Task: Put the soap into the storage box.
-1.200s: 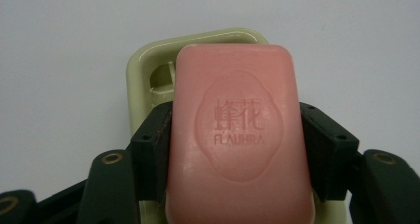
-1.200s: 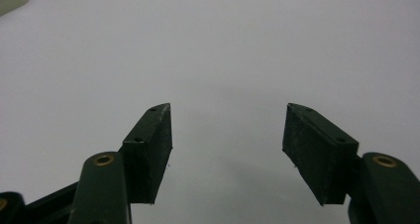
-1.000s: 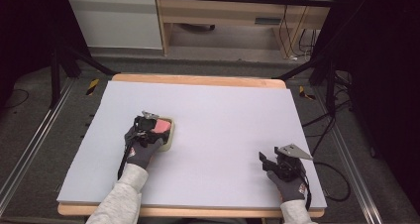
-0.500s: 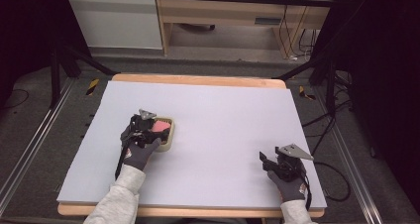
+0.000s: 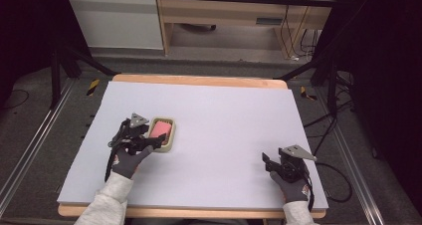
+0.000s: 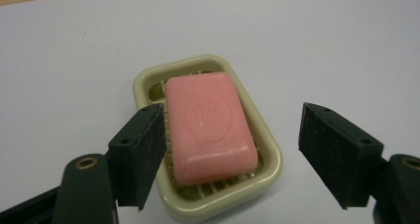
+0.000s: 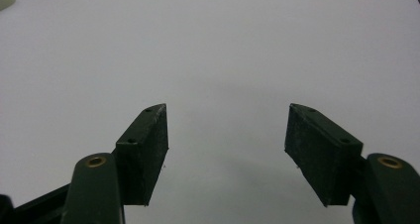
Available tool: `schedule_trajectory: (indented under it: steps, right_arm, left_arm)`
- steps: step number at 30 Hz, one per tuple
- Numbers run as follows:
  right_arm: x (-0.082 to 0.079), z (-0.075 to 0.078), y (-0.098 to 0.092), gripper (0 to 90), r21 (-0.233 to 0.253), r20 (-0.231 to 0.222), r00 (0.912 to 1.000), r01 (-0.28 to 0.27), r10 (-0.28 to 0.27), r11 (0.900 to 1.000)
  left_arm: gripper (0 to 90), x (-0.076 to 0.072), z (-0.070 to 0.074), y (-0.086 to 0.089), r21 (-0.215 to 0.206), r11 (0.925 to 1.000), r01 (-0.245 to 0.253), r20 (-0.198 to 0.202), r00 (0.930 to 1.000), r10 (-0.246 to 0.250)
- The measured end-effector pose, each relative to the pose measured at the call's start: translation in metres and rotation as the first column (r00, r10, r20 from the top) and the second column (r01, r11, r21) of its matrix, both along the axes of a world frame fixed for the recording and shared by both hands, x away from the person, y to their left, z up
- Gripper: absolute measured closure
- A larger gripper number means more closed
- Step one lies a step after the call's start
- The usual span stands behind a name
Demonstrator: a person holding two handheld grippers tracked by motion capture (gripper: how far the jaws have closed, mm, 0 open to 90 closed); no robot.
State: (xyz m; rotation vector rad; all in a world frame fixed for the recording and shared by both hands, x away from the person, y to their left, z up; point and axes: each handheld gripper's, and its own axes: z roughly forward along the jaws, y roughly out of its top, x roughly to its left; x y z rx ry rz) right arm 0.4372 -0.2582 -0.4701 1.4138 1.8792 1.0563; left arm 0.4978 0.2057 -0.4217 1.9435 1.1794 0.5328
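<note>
The pink soap (image 6: 210, 127) lies flat in the soap dish (image 6: 265, 177), which stands on the table (image 5: 224, 115) nearer its left edge, about midway between front and back. The left gripper (image 6: 230, 154) is spread wide just in front of the dish, one jaw beside the dish's near left rim and the other out over bare table, touching neither soap nor dish as far as I can tell. So the soap looks seated in its dish, with no grasp on it; whether it is due to be lifted out I cannot judge.

The bar is a rounded rectangle, waxy and smooth, with an embossed seal on top (the lettering is too soft to read). The dish is pale green-cream plastic, glossy, with rounded corners and a ribbed floor. The right gripper (image 5: 278, 163) rests near the front right corner, jaws wide and empty over the matte surface.
</note>
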Motion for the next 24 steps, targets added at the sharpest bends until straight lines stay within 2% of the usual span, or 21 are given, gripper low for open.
schedule_trajectory:
  steps: [5,13,24]
  right_arm:
    - [-0.001,-0.001,-0.001,31.6,0.009,-0.015,0.9999,0.006,-0.006,1.0]
    - [-0.001,-0.004,-0.006,28.9,-0.001,-0.027,0.9995,0.014,-0.014,1.0]
    - [-0.003,-0.005,-0.011,26.7,0.012,-0.035,0.9989,0.031,-0.031,0.999]
  left_arm:
    - [24.8,-0.011,-0.006,0.015,0.005,1.0,0.001,0.015,0.9999,-0.001]
    - [23.0,-0.025,-0.019,0.045,-0.014,0.9998,-0.014,0.006,0.9999,0.015]
    - [22.0,-0.037,-0.037,0.075,0.014,0.9981,-0.061,0.0,0.9982,0.061]
